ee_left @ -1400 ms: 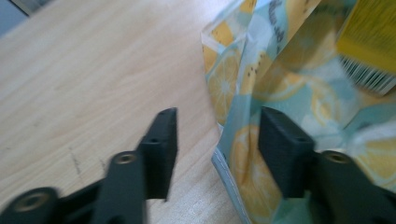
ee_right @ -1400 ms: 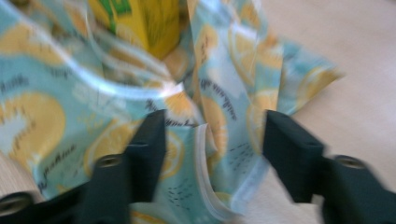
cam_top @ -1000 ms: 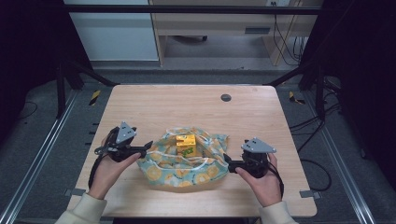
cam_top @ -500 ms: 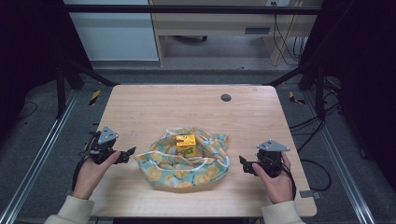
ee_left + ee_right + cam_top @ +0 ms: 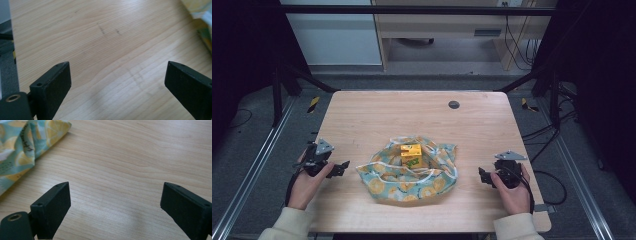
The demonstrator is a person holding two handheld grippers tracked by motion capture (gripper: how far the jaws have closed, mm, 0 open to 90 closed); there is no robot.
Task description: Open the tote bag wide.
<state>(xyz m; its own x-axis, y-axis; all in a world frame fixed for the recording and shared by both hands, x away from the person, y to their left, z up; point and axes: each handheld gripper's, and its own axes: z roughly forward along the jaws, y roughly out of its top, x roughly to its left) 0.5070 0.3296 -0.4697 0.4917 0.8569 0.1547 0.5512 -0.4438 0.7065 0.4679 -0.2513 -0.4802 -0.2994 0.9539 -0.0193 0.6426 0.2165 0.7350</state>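
Observation:
A crumpled teal cloth with a lemon print lies at the front middle of the wooden table. A small yellow box sits on it. My left gripper rests low over the table, left of the cloth and apart from it. Its jaws have just been opening and stand open over bare wood, with a cloth edge at the far right of its view. My right gripper is right of the cloth, open with nothing between its fingers; the cloth shows at upper left.
A small round black disc sits in the tabletop near the far edge. Dark frame legs flank the table, and cables trail on the floor at the right. Bare wood lies beyond the cloth.
Both hands have drawn outward from the cloth's two sides and lowered toward the table. The cloth and box stay where they were.

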